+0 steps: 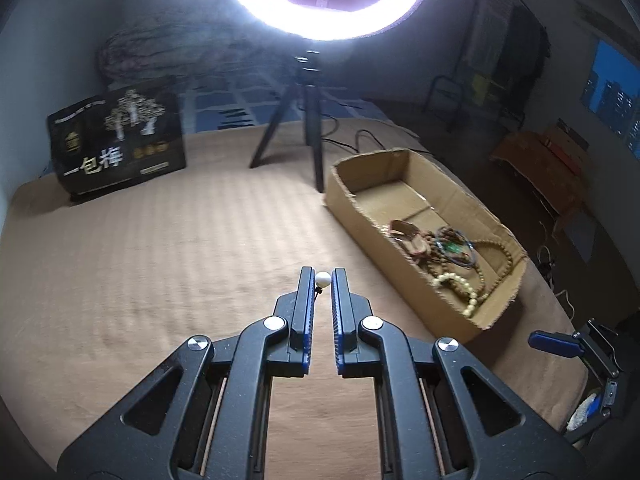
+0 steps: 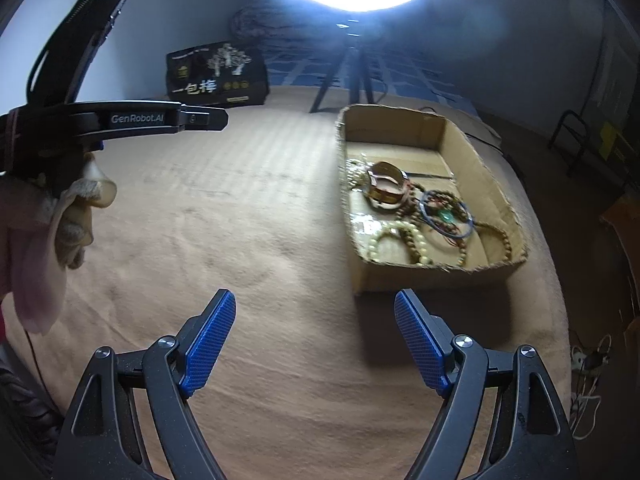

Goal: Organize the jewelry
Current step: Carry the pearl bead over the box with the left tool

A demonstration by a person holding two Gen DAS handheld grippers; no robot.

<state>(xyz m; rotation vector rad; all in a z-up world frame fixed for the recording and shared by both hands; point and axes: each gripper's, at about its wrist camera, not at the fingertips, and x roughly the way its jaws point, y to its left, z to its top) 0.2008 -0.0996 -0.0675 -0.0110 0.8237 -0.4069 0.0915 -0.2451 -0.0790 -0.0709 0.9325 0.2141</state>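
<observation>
The left gripper (image 1: 323,278) is pinched on a white bead (image 1: 322,279) on a thin cord, above the brown blanket (image 1: 160,240). The bead looks small, light and slippery; the cord could be gripped better. The right gripper (image 2: 315,304) is spread wide, empty, near the cardboard box (image 2: 500,200).

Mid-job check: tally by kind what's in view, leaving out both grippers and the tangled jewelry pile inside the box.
Cardboard box: 1
Black printed package: 1
Ring light on tripod: 1
White bead: 1
Total: 4
</observation>
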